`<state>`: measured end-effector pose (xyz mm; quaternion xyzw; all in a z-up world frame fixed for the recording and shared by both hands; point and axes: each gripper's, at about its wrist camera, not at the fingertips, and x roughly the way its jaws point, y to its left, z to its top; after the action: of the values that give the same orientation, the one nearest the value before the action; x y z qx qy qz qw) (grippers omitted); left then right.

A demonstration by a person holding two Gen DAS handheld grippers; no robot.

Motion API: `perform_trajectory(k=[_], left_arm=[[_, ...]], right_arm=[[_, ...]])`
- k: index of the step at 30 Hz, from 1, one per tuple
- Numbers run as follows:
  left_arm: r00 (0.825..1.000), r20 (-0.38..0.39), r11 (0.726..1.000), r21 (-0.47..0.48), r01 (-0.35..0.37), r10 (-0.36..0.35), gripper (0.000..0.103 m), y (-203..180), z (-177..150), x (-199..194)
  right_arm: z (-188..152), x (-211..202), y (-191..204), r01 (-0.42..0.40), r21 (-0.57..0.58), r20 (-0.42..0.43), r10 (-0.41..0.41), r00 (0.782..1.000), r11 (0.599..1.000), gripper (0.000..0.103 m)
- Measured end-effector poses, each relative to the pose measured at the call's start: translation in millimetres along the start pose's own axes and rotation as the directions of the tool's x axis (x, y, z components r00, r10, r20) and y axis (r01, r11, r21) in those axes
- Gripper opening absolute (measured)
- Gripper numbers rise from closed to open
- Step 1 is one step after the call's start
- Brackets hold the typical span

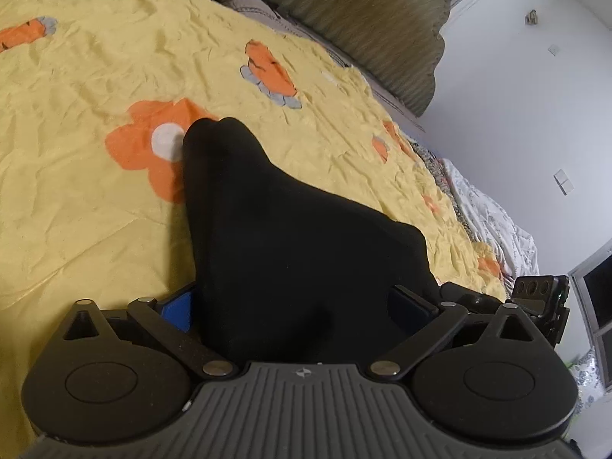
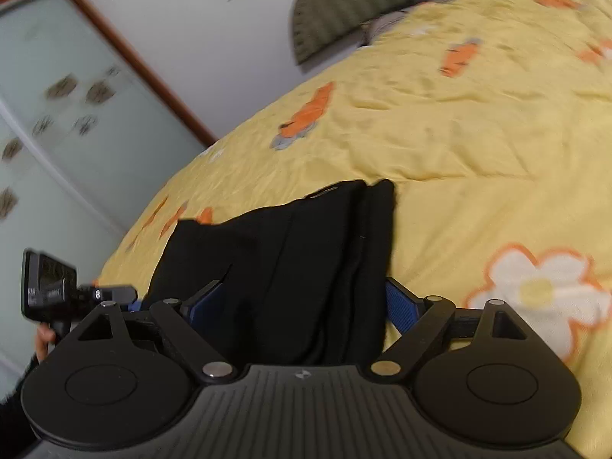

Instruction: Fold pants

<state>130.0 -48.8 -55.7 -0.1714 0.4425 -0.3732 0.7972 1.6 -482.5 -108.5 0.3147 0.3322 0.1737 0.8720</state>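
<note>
The black pants lie over a yellow flowered bedspread. My left gripper is shut on a bunched part of the pants, and the cloth runs forward from between its blue pads to a rounded end on an orange flower. In the right wrist view my right gripper is shut on folded layers of the pants, which hang over the blue pads. The other gripper shows at the far left of that view, held in a hand.
A green striped headboard stands at the bed's far end. White walls and a window are to the right. A frosted wardrobe door with a brown frame is beyond the bed's left side.
</note>
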Motion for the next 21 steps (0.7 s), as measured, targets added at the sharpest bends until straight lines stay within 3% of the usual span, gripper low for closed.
perform_trajectory(k=[4,6,7,8,9,10,14,18,21], left_arm=[[1.0,-0.006,0.999,0.045,-0.01,0.011,0.099,-8.3,1.9,9.8],[0.999,0.001,0.999,0.036,-0.033,0.033,0.088,-7.7,2.5,9.7],[0.999,0.002,0.998,0.037,-0.052,0.052,0.062,-8.7,1.8,9.8],[0.997,0.003,0.996,0.041,-0.083,0.083,0.041,-6.9,1.5,7.2],[0.994,0.011,0.993,0.04,-0.109,0.108,0.033,-5.9,0.6,6.1],[0.995,0.018,0.995,0.028,-0.097,0.097,0.025,-2.9,-0.2,3.9],[0.996,0.076,0.998,-0.028,-0.054,0.056,0.016,4.7,-0.4,-17.8],[0.985,0.157,0.996,0.052,-0.077,0.068,0.015,-11.7,2.4,-52.9],[0.966,0.231,0.986,0.095,-0.14,0.115,0.015,-17.0,9.4,-90.2]], right_arm=[[4.6,10.0,-7.8,-0.063,0.062,0.026,0.062,0.998,0.996,0.088],[3.1,12.5,1.7,-0.022,0.023,0.028,0.021,0.999,0.999,0.084],[2.0,12.8,7.7,0.02,-0.003,0.024,-0.02,1.0,1.0,0.078],[0.6,13.6,12.8,0.071,-0.018,0.02,-0.071,0.997,0.997,0.057],[-0.6,13.3,14.1,0.086,-0.012,0.019,-0.086,0.996,0.996,0.046],[-2.0,11.0,13.7,0.081,0.004,0.025,-0.081,0.996,0.997,0.044],[-3.2,7.6,30.1,0.107,0.009,0.052,-0.107,0.993,0.994,0.03],[6.0,0.5,65.7,0.08,-0.037,0.105,-0.075,0.992,0.996,0.025],[16.9,2.1,98.0,0.023,-0.085,0.139,-0.011,0.99,0.996,0.025]])
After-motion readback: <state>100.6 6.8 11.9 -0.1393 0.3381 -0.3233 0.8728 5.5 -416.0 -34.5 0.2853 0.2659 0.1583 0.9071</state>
